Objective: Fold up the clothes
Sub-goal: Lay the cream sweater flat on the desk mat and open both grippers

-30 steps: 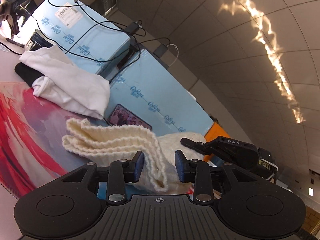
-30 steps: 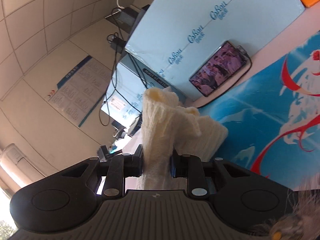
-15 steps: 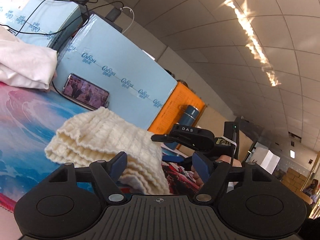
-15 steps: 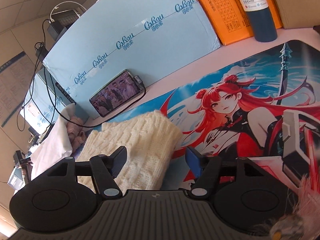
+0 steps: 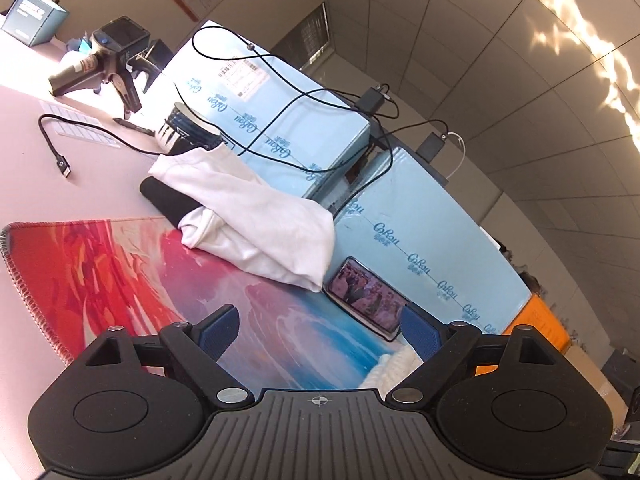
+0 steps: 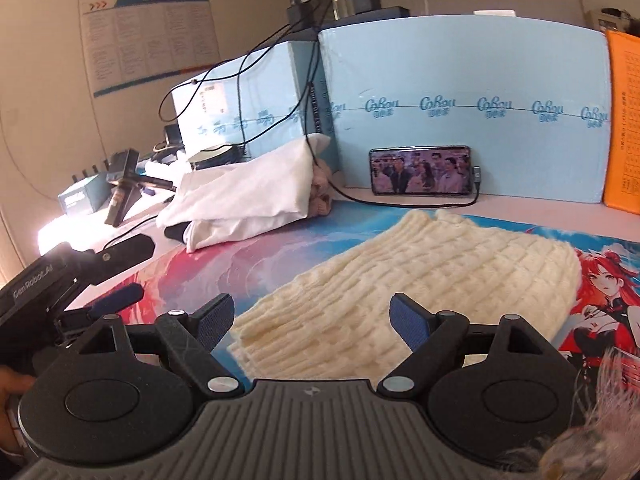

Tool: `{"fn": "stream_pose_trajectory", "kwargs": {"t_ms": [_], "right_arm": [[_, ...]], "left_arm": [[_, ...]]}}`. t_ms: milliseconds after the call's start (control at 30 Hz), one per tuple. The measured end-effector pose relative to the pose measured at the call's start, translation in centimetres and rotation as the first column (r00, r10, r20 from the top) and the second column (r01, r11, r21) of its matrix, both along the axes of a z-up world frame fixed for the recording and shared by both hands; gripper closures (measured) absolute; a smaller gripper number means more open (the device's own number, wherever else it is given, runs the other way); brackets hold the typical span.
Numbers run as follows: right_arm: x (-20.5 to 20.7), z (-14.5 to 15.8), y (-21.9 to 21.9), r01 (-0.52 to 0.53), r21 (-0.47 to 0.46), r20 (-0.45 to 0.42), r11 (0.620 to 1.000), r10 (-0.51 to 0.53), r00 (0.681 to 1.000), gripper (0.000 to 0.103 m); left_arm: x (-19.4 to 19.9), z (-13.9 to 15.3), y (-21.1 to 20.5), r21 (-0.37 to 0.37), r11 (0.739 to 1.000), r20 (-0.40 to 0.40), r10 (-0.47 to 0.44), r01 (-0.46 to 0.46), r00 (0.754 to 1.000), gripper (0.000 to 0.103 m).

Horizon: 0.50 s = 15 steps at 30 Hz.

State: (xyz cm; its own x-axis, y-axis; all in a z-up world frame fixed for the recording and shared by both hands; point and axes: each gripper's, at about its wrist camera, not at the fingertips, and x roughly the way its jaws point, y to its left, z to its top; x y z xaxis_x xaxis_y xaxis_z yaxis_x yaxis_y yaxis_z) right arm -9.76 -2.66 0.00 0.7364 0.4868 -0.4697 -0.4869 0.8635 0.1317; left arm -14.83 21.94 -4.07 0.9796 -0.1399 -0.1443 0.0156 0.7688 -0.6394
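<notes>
The cream knitted garment point(image 6: 420, 280) lies folded flat on the printed mat point(image 6: 520, 228), its near edge just ahead of the right hand-held gripper point(image 6: 312, 320). That gripper's jaws are opening, spread wide with nothing pressed between the blue pads point(image 6: 408, 320); the knit shows in the gap beyond them but is not touched. In the left wrist view only a small corner of the same knit point(image 5: 394, 368) shows, beside the right-hand finger of the left hand-held gripper point(image 5: 320, 330), whose jaws are also opening and grasp nothing.

Behind the knit, a phone point(image 6: 420, 170) with a lit screen leans against a light blue box point(image 6: 460, 72), a cable running from its end. Left of the phone, a white garment point(image 6: 248, 196) sits piled over something dark, partly on the mat and partly on the pink tabletop point(image 5: 80, 168). An orange box point(image 6: 624, 120) stands at the right edge.
</notes>
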Motion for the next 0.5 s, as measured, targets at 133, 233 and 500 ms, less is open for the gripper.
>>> {"fn": "stream_pose_trajectory", "kwargs": {"t_ms": [133, 233, 500], "right_arm": [[1.5, -1.8, 3.2, 0.053, -0.096, -0.050, 0.994, -0.058, 0.997, 0.018], [2.4, -3.3, 3.7, 0.120, -0.113, -0.065, 0.986, -0.128, 0.990, 0.018], [2.2, -3.4, -0.3, 0.233, 0.126, -0.106, 0.964, -0.221, 0.970, 0.089]], "left_arm": [[-0.2, -0.4, 0.2, -0.003, 1.000, -0.009, -0.008, 0.008, 1.000, 0.013], [-0.1, -0.7, 0.3, -0.004, 1.000, -0.016, -0.021, 0.021, 1.000, 0.013], [0.7, -1.0, -0.3, -0.004, 0.997, -0.040, -0.073, 0.072, 0.997, 0.012]]}}
